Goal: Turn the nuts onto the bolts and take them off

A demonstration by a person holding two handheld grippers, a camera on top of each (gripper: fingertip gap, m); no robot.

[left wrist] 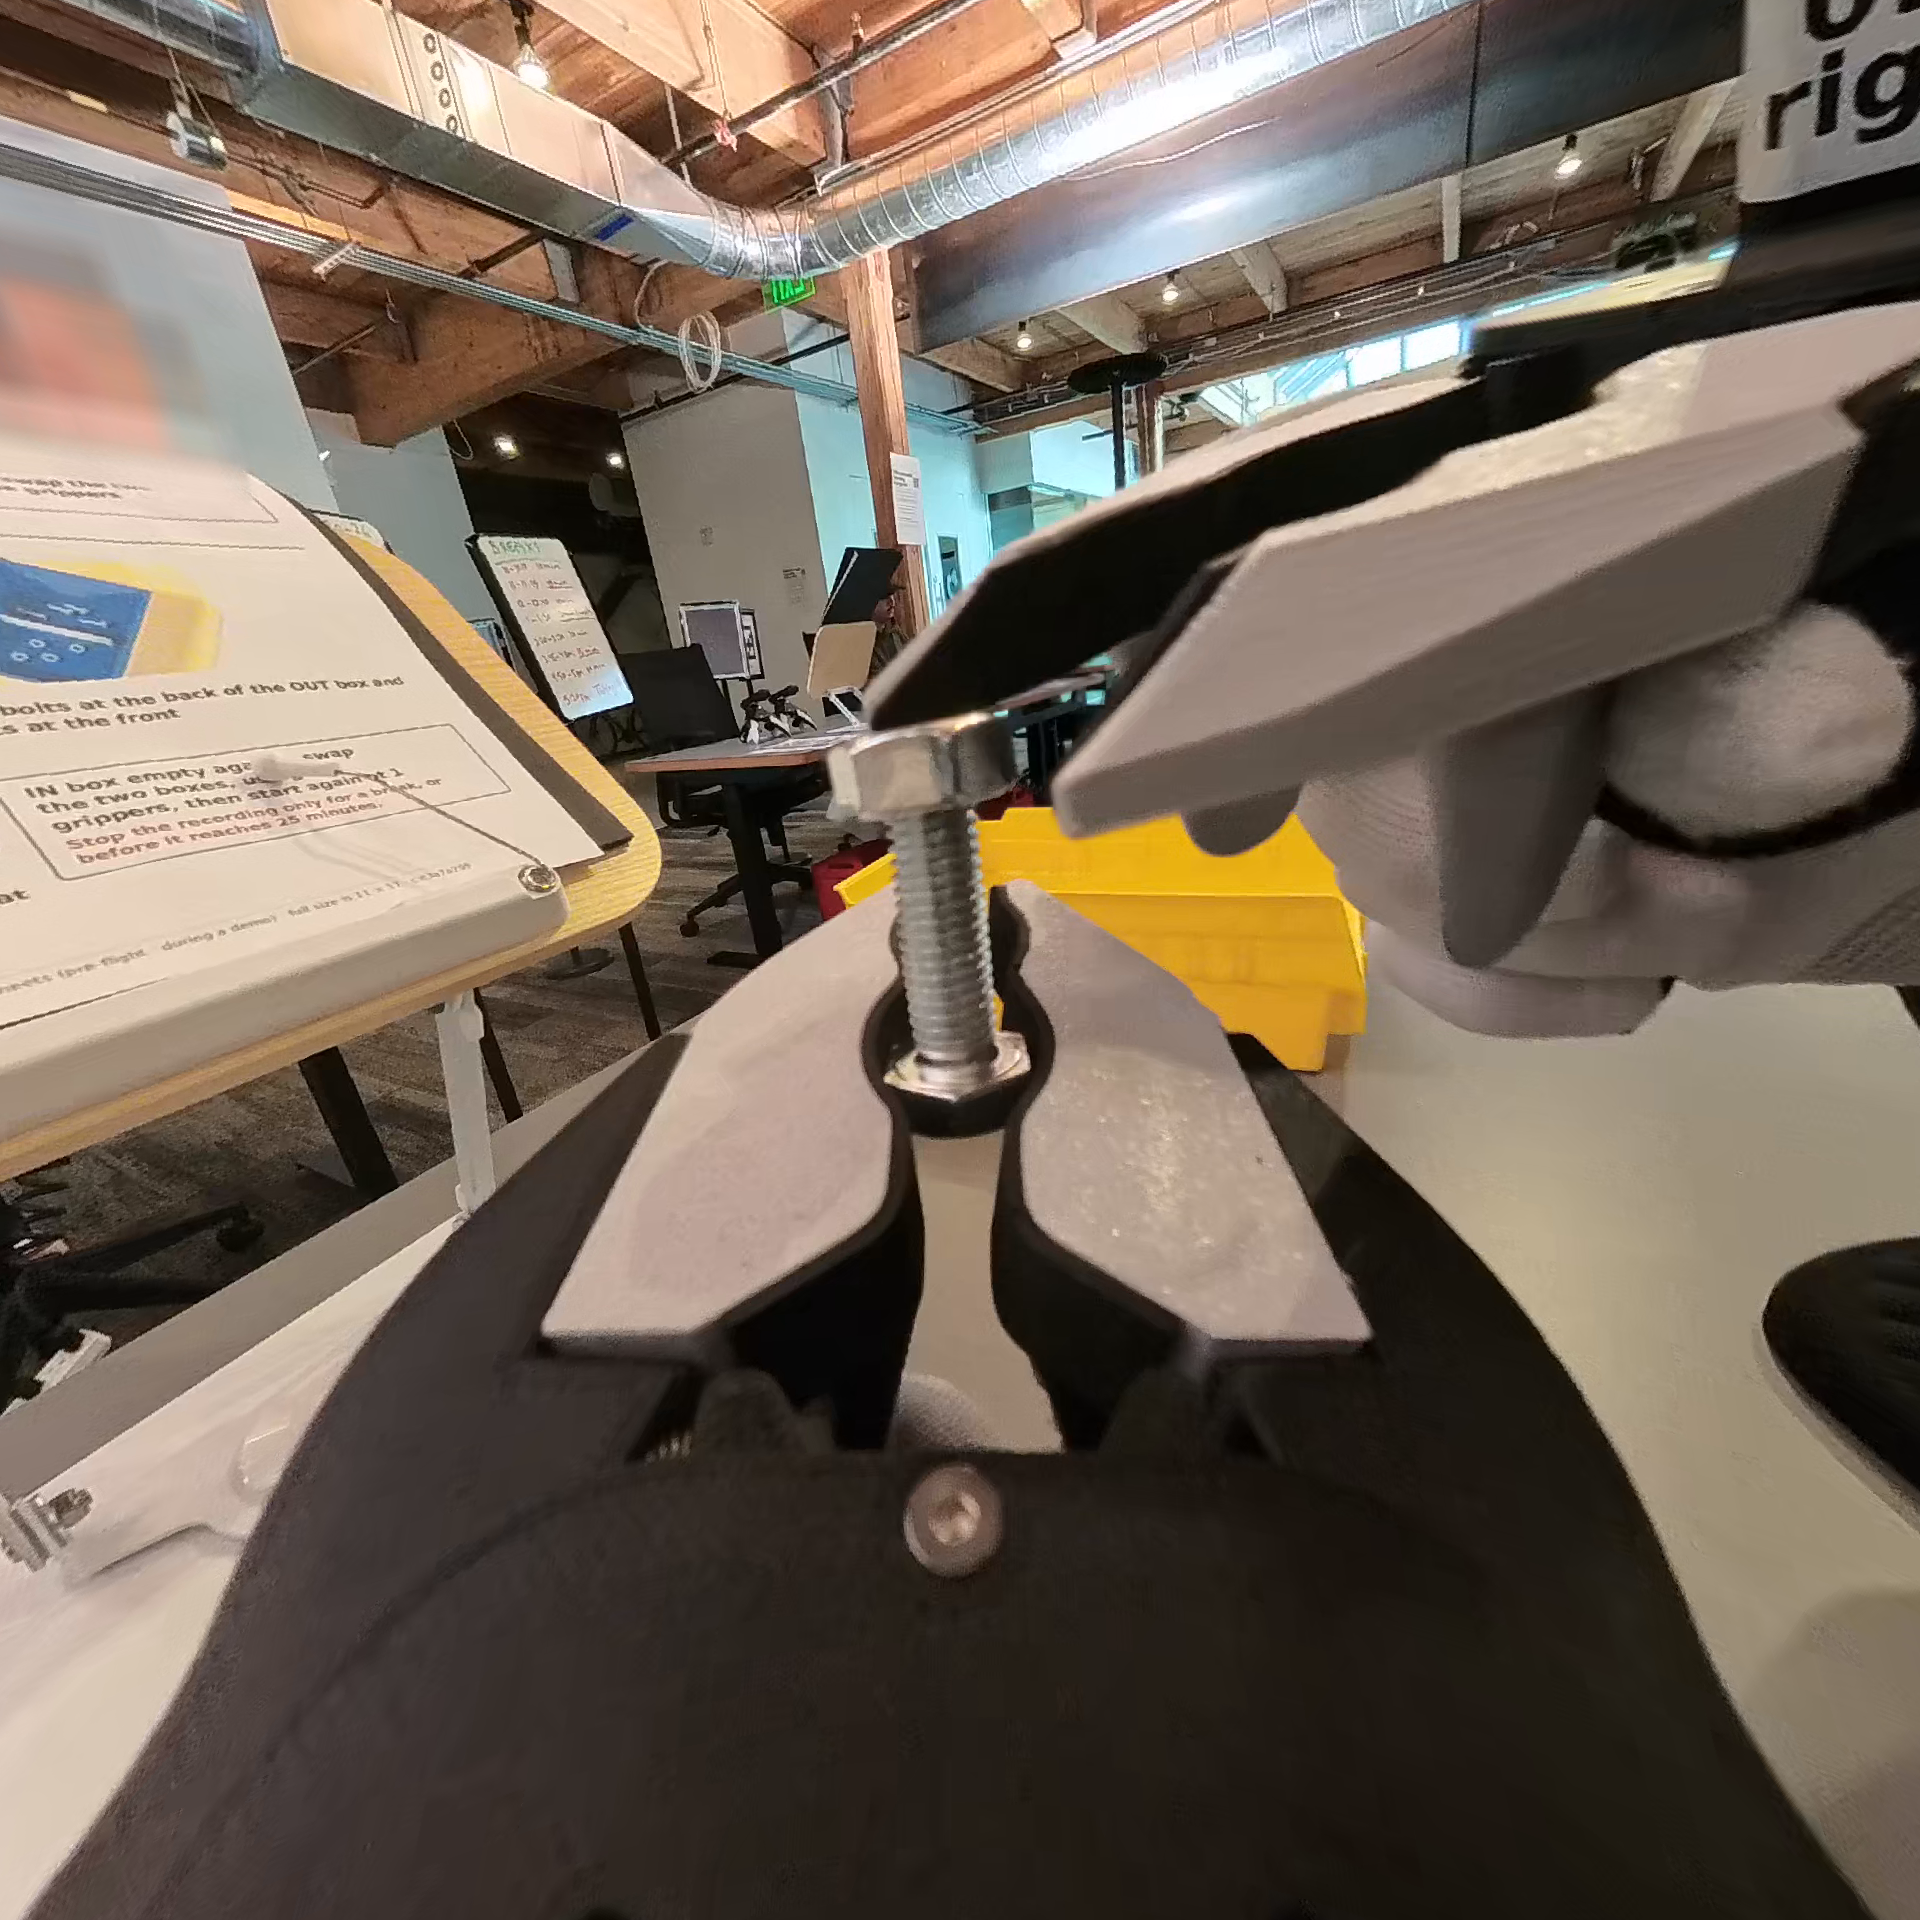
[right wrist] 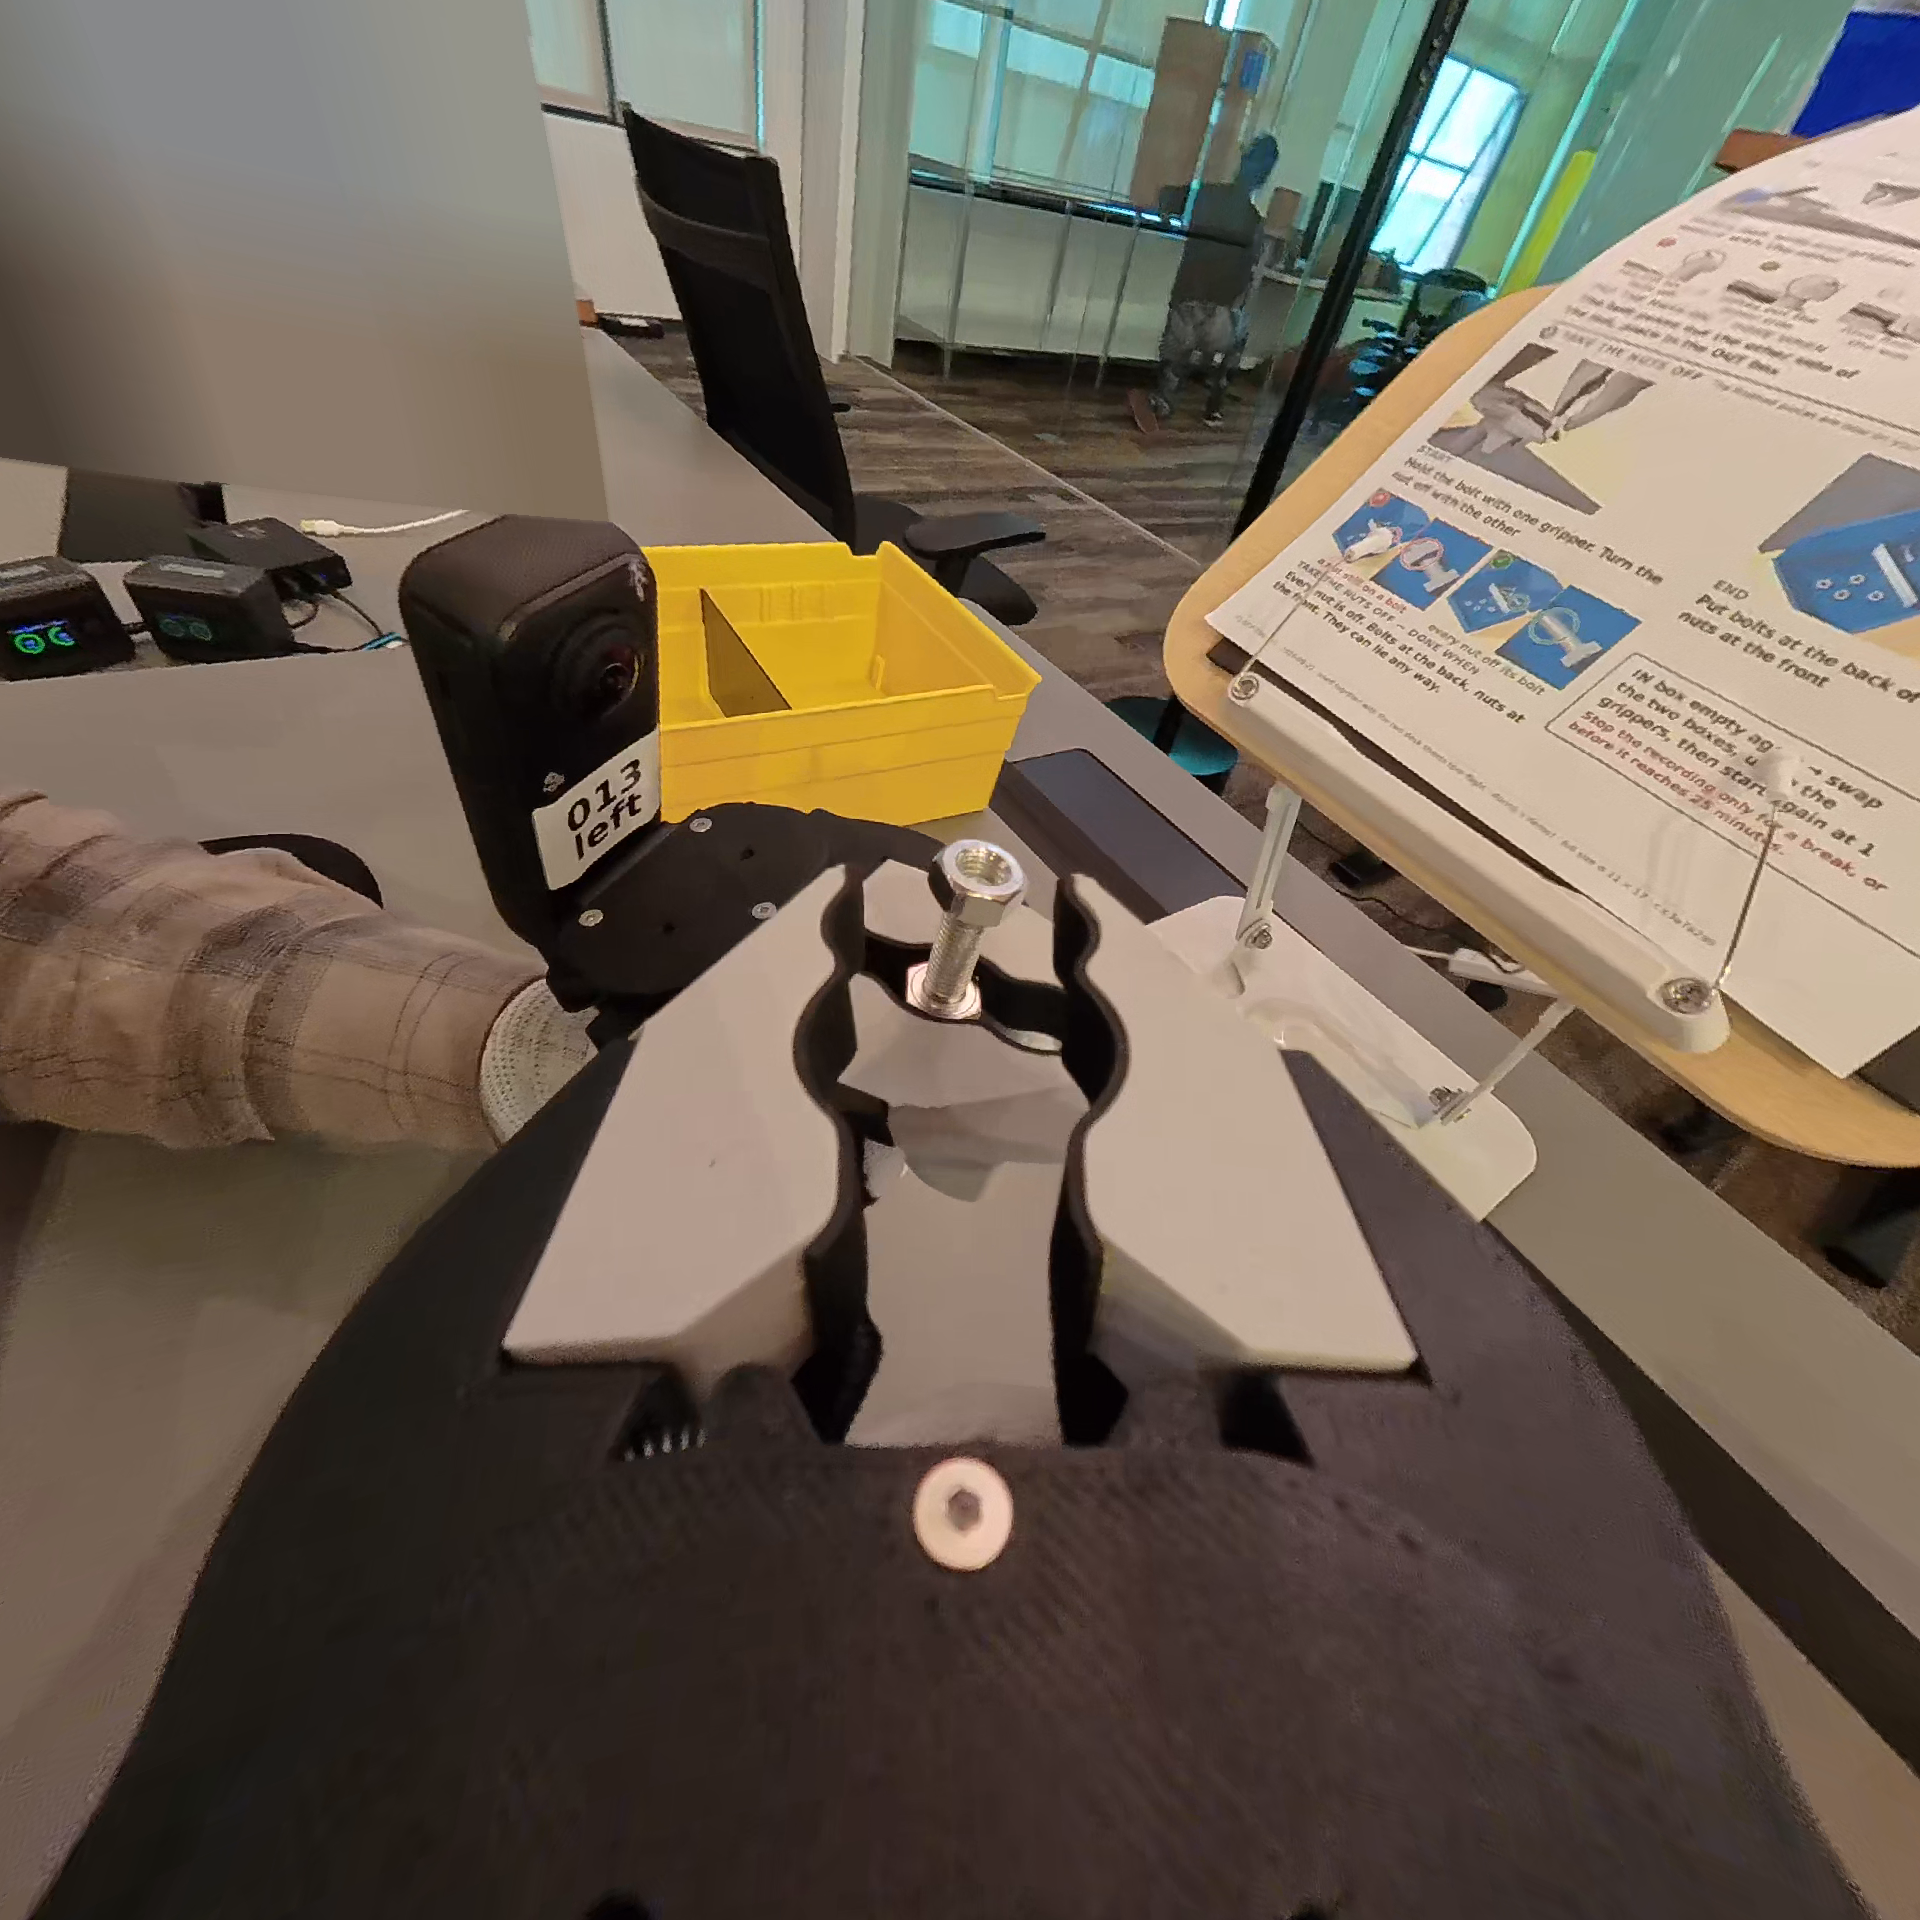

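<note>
A silver bolt (left wrist: 948, 935) stands upright in my left gripper (left wrist: 956, 914), which is shut on its lower hex end (left wrist: 956, 1070). A silver nut (right wrist: 977, 871) sits on the bolt's top end, and its threaded hole shows from above. It also shows in the left wrist view (left wrist: 920, 769). My right gripper (right wrist: 956, 894) is open, its fingers spread on either side of the nut without touching it. In the left wrist view the right gripper (left wrist: 977, 769) comes in from the right, held by a white-gloved hand (left wrist: 1558, 852).
A yellow bin (right wrist: 831, 665) with a divider stands just behind the grippers on the grey table (right wrist: 208, 1351). An instruction sheet on a tilted wooden stand (right wrist: 1558, 623) is at the right. A plaid sleeve (right wrist: 208, 966), black devices (right wrist: 156, 613) and an office chair (right wrist: 748, 312) are at the left and behind. About 6 centimeters separates my left fingertips from my right.
</note>
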